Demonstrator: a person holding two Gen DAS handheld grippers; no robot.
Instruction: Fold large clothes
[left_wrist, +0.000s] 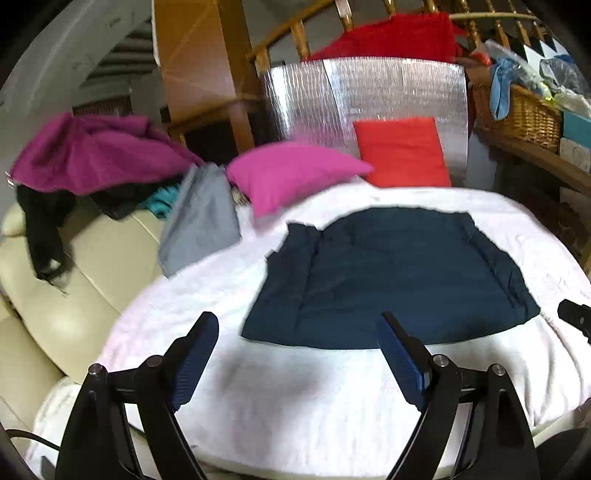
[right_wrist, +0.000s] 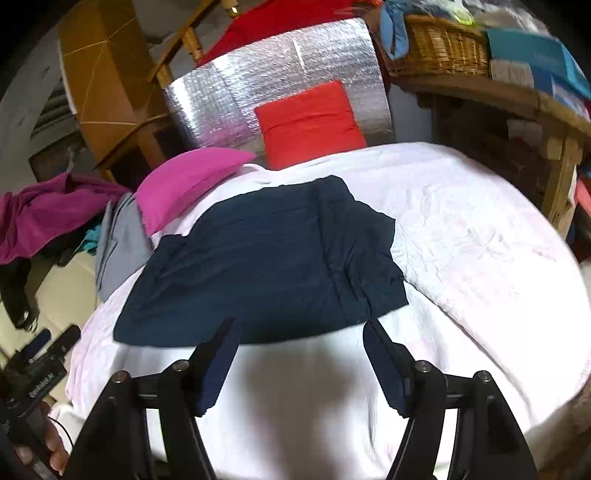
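A: navy garment (left_wrist: 391, 280) lies flat & folded on the white blanket (left_wrist: 295, 398), long side running left-right, side flaps tucked in.

B: and the grippers? left gripper (left_wrist: 299, 365) & right gripper (right_wrist: 299, 363) both spread wide, nothing between them, just short of its near edge. pink pillow (left_wrist: 291, 173) behind it.

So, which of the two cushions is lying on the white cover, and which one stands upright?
The pink cushion lies tilted on the white cover, at its far left edge. The red cushion stands upright against the silver foil panel.
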